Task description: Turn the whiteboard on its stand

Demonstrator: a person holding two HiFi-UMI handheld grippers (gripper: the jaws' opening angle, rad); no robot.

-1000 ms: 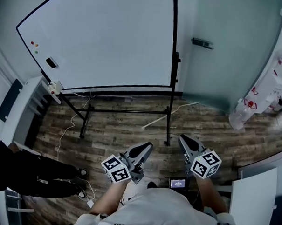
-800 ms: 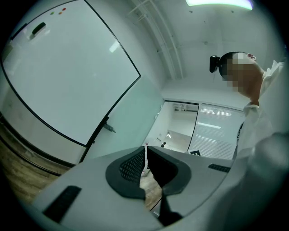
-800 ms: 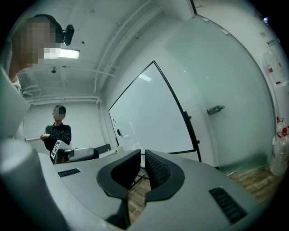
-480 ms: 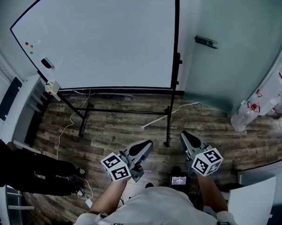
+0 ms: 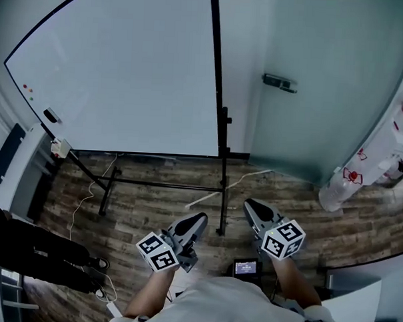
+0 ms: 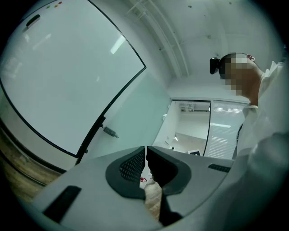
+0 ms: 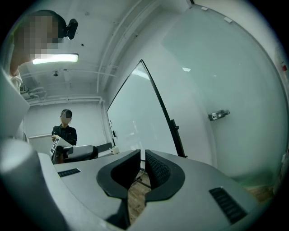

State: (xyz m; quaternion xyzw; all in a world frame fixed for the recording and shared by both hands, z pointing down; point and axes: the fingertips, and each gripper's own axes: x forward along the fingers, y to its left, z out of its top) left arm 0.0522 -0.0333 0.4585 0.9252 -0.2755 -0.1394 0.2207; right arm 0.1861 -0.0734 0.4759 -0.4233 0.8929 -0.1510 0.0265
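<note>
- Left tongs (image 5: 196,221) sit low in the centre of the head view, a bit left of middle. Jaws are clenched tip to tip with nothing in them.
- Right tongs (image 5: 253,208) are just to the right of those. Same deal: pinched closed and empty.
- Both are up in the air over the wood floor (image 5: 153,201), well apart from everything else, each angled up-frame.
- The whiteboard (image 5: 125,73) takes up the upper left of the head view. It stands upright on its black stand (image 5: 222,164), whose legs spread across the floor in the middle of the frame.
- An eraser (image 5: 51,115) is stuck near the board's left edge, with little coloured magnets (image 5: 28,93) just above it.
- Right of the board there's a frosted glass wall with a metal handle (image 5: 279,82).
- A big water bottle (image 5: 340,183) stands at the right edge.
- Someone's dark-trousered legs (image 5: 31,246) poke in at lower left.
- The right gripper view shows a person in dark clothes (image 7: 65,128) standing at mid left.
</note>
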